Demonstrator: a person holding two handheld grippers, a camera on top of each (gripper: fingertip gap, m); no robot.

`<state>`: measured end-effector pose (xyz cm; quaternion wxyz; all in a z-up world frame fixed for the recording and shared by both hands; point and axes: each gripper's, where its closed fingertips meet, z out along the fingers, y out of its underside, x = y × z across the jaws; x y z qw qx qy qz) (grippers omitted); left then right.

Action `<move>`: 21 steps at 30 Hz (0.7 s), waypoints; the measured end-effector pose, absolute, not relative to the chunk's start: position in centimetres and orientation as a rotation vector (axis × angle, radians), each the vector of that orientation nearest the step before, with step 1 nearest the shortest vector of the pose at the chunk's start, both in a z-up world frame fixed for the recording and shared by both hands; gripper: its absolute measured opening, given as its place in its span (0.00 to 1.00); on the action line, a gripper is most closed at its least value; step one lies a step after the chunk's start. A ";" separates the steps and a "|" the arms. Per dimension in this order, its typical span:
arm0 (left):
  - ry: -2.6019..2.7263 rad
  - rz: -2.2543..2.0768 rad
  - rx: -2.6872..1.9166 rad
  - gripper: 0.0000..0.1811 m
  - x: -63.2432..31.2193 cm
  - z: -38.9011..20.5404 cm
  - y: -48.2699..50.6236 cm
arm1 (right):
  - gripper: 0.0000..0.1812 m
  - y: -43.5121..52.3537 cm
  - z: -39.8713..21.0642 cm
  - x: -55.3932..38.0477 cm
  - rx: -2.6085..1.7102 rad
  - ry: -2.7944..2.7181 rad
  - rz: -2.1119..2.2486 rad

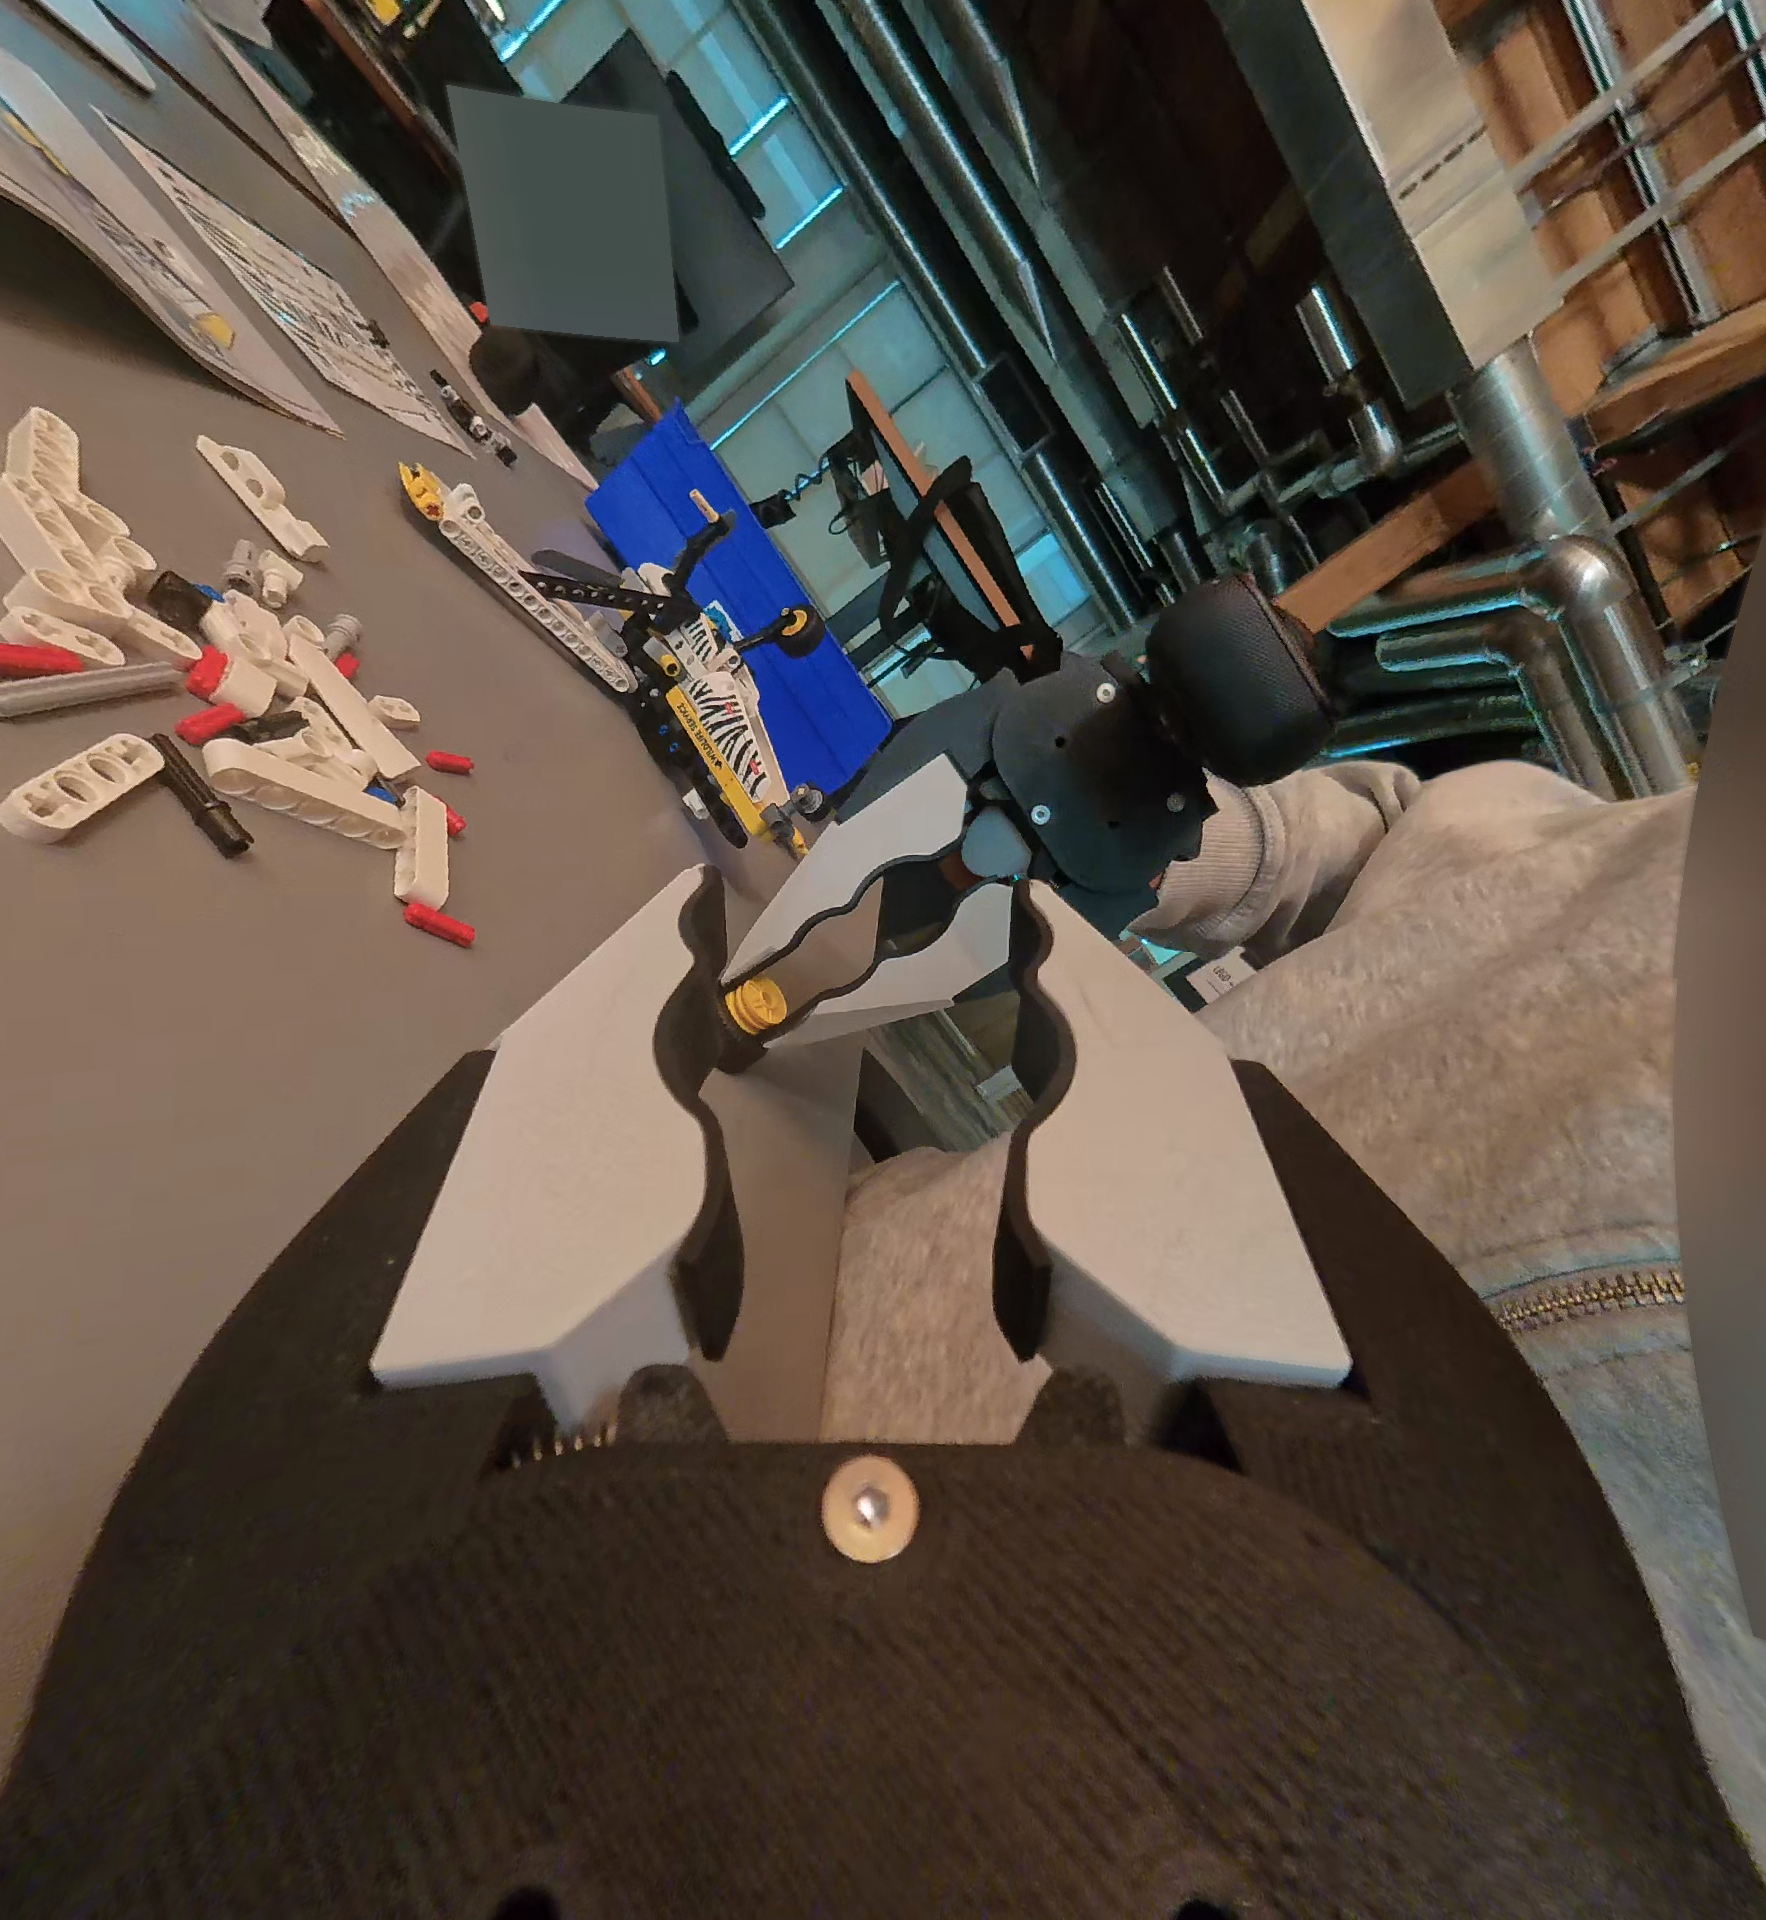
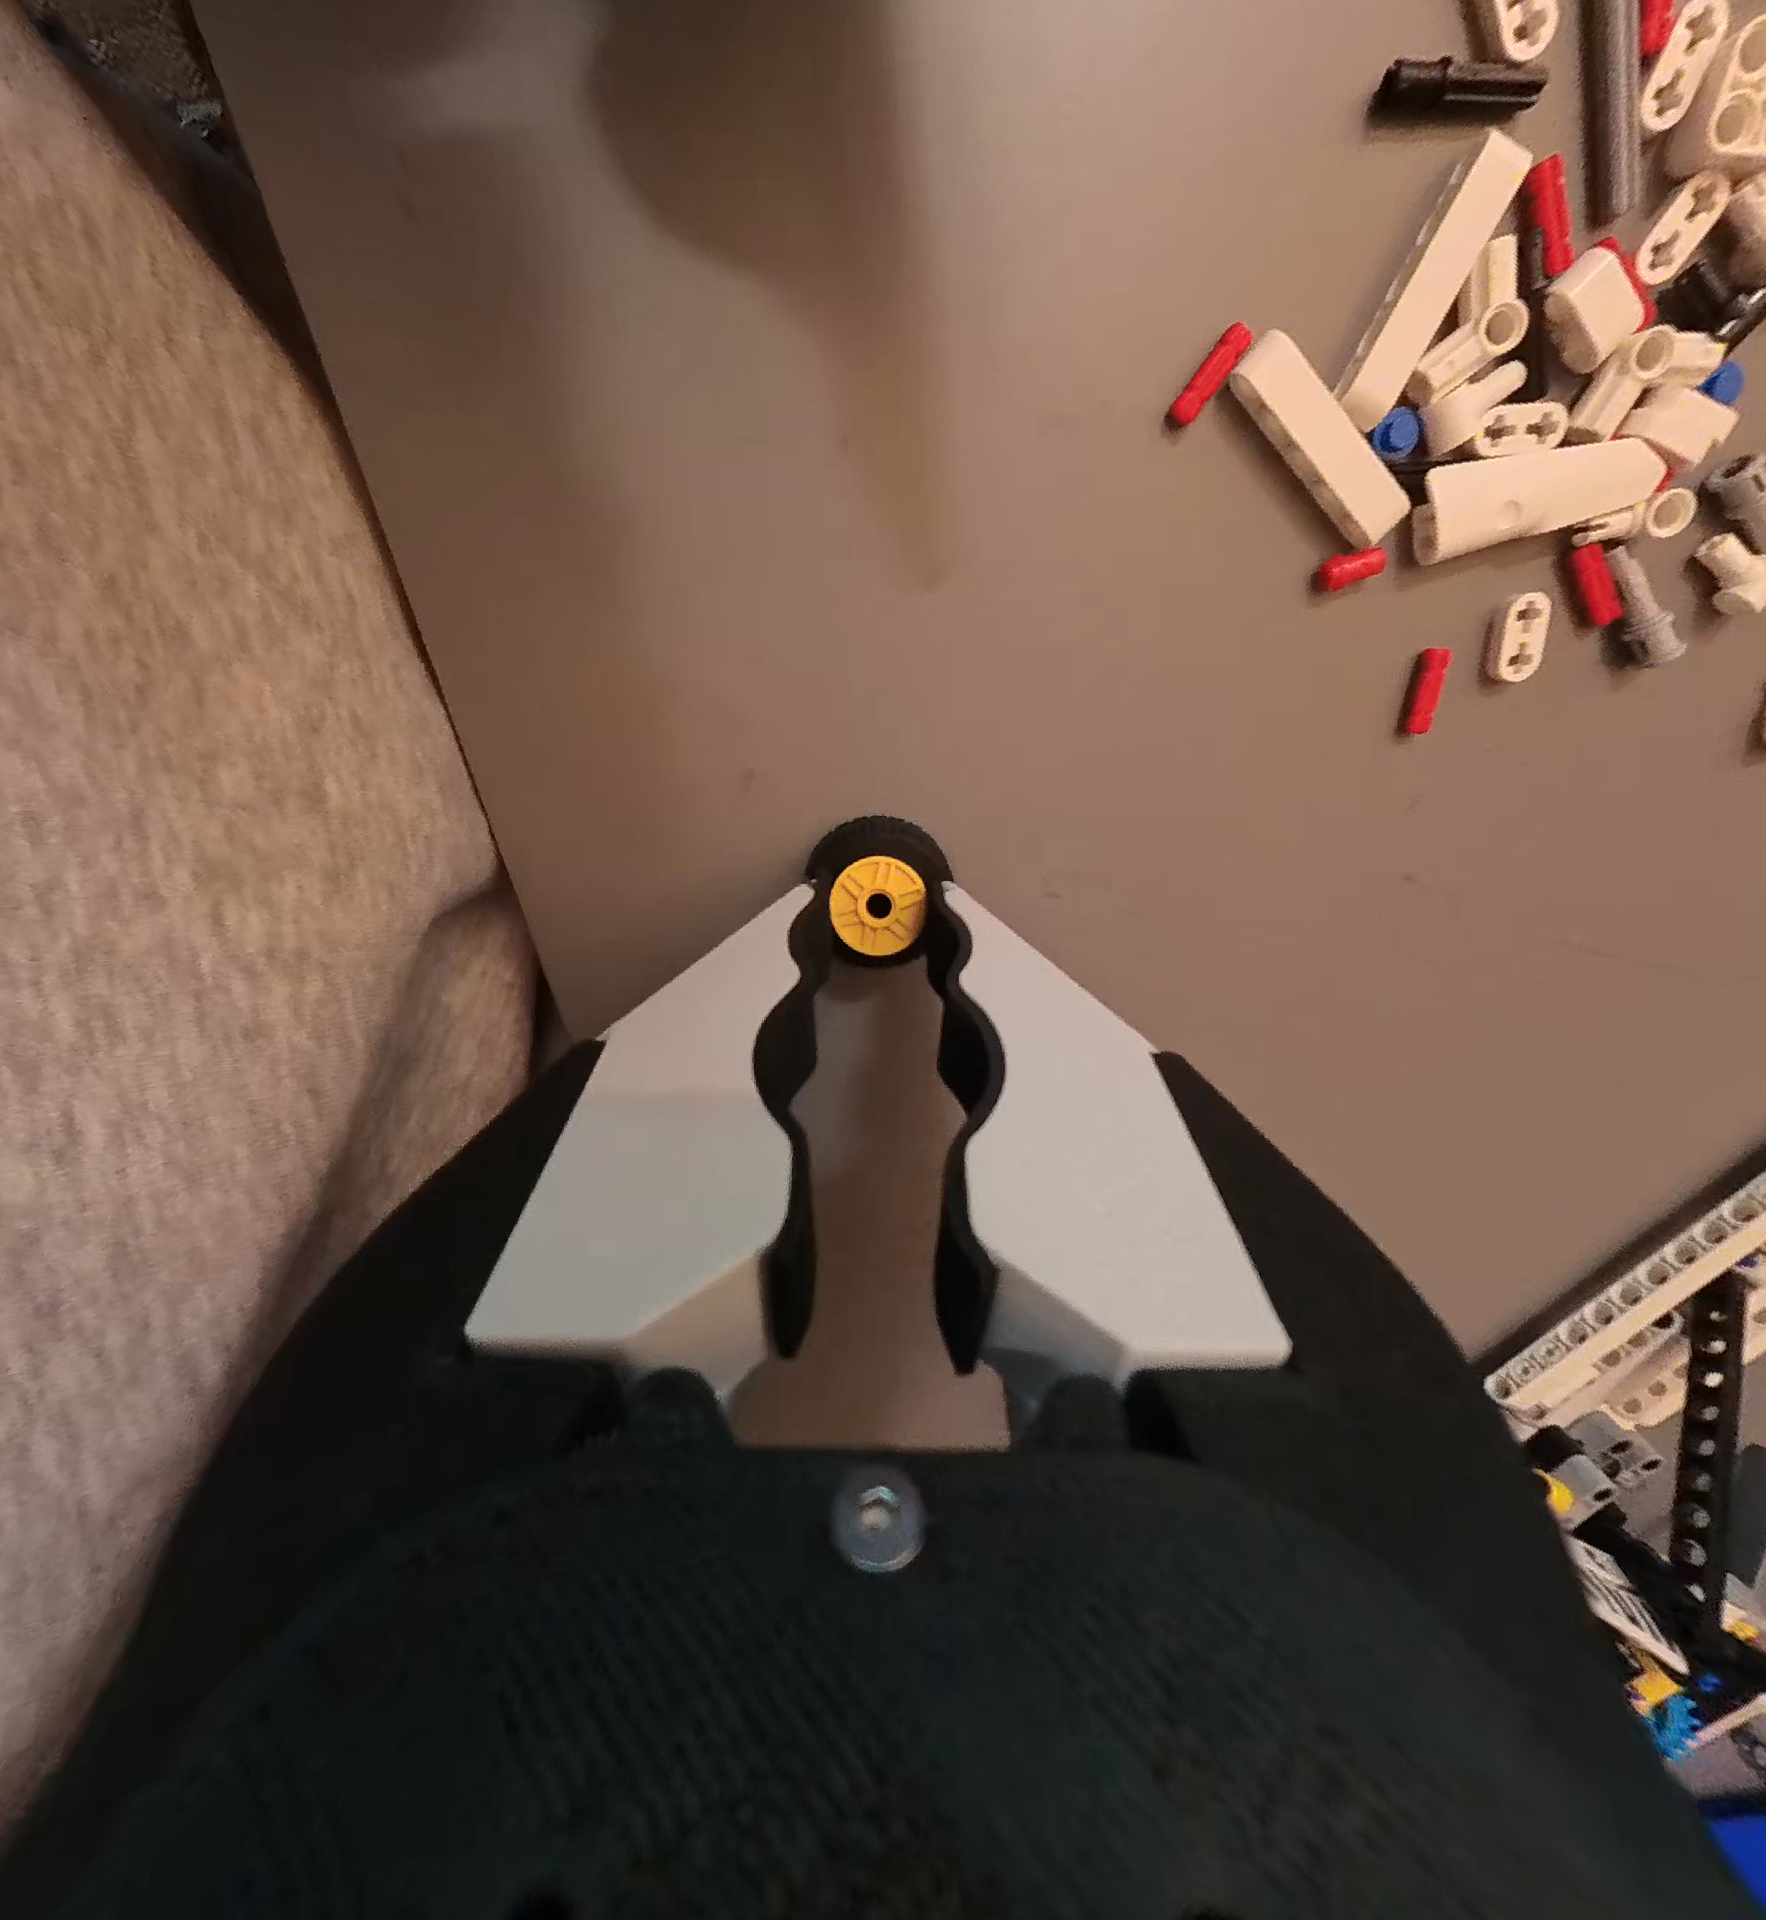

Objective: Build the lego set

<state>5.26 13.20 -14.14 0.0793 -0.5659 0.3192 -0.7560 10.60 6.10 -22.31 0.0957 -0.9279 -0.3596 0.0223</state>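
My right gripper [image 2: 879, 902] is shut on a small wheel [image 2: 876, 907] with a yellow hub and a black tyre, held at its fingertips above the grey table [image 2: 1066, 727]. In the left wrist view, the right gripper [image 1: 767, 1003] reaches in between the fingers of my left gripper [image 1: 863, 891], which is open. The wheel [image 1: 751, 1008] sits against the inner black pad of the left gripper's left finger [image 1: 588, 1091]. A partly built model [image 1: 692, 675] with zebra-striped and yellow parts lies farther back on the table; it also shows in the right wrist view [image 2: 1689, 1351].
A pile of loose white, red, grey and black pieces [image 1: 235, 707] lies on the table's left; it also shows in the right wrist view [image 2: 1585, 364]. Instruction sheets [image 1: 131, 239] lie farther back. A blue bin [image 1: 754, 582] stands past the model. A grey sleeve [image 2: 131, 831] borders the table edge. Tip to tip, the grippers are about 12 cm apart. From my right tips it is roughly 20 cm to the partly built model [image 1: 692, 675]; from my left, 30 cm.
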 end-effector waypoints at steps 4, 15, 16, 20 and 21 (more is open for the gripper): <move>0.959 -2.254 -1.697 0.29 5.3 -14.2 13.2 | 0.26 6.6 -21.8 10.8 -2.739 -1.112 -0.015; 0.956 -2.262 -1.702 0.29 5.3 -14.2 13.2 | 0.11 5.9 -21.9 10.7 -2.815 -1.176 -0.039; 0.954 -2.265 -1.701 0.30 5.3 -14.2 13.2 | 0.09 5.8 -22.0 10.8 -2.819 -1.188 -0.050; 0.946 -2.279 -1.696 0.29 5.3 -14.1 13.3 | 0.09 5.8 -22.0 10.8 -2.833 -1.164 -0.039; 0.945 -2.281 -1.695 0.30 5.2 -14.1 13.3 | 0.09 5.8 -22.0 10.8 -2.836 -1.136 -0.018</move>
